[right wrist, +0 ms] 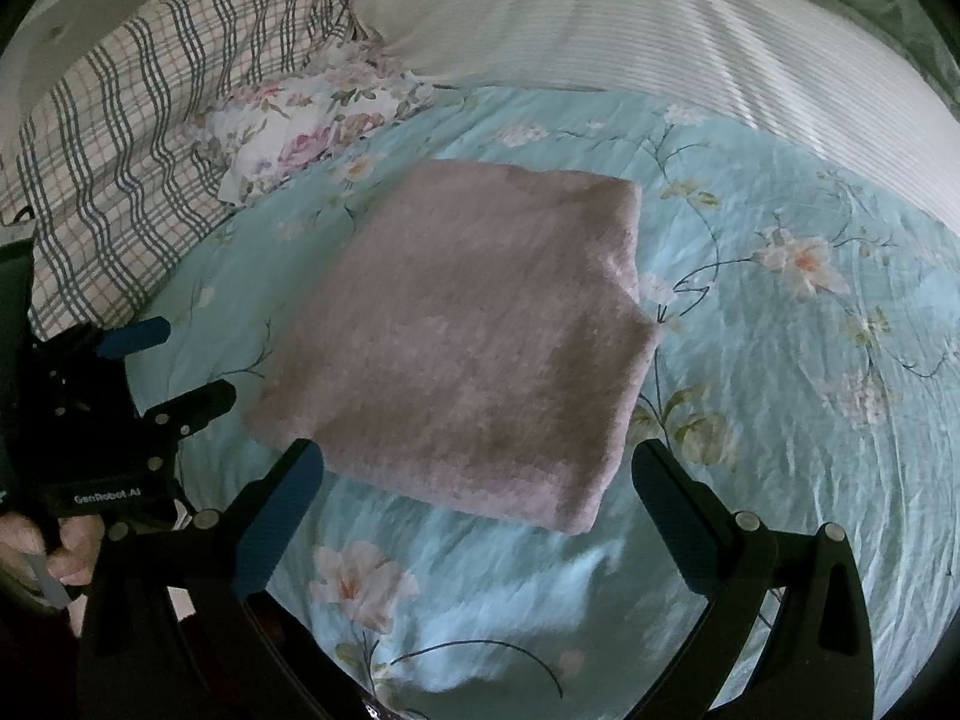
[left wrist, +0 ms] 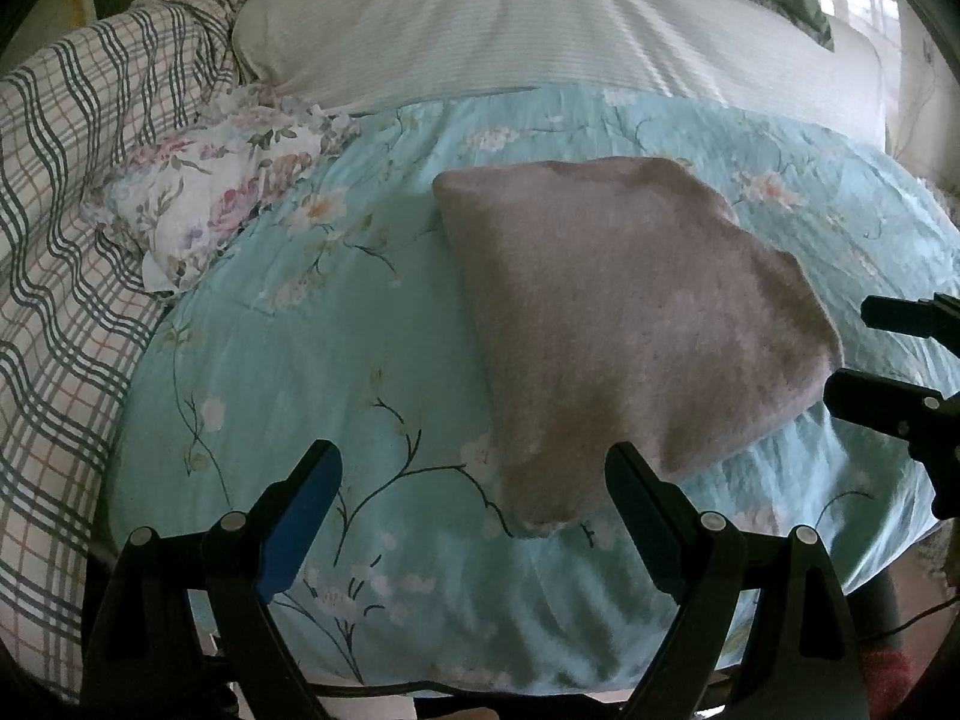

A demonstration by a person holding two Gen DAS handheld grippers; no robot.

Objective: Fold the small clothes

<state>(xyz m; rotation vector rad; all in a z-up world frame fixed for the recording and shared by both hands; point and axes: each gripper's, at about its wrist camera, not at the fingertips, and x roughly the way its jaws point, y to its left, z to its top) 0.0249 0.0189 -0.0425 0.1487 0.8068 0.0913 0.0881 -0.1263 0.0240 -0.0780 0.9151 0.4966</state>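
A pink fuzzy garment (left wrist: 624, 312) lies folded into a flat rectangle (right wrist: 474, 336) on the light blue floral quilt (left wrist: 336, 360). My left gripper (left wrist: 474, 480) is open and empty, hovering over the garment's near corner. My right gripper (right wrist: 477, 474) is open too, with the garment's near edge showing between its fingers, apart from them. In the left wrist view the right gripper (left wrist: 852, 354) enters from the right, beside the garment's right edge. In the right wrist view the left gripper (right wrist: 192, 360) sits at the garment's left, held by a hand (right wrist: 66, 546).
A small floral cloth (left wrist: 210, 204) lies crumpled at the quilt's far left, also in the right wrist view (right wrist: 306, 126). A checked blanket (left wrist: 78, 192) borders the left side. A white striped pillow (left wrist: 540, 30) lies behind. The quilt (right wrist: 780, 390) stretches bare to the right.
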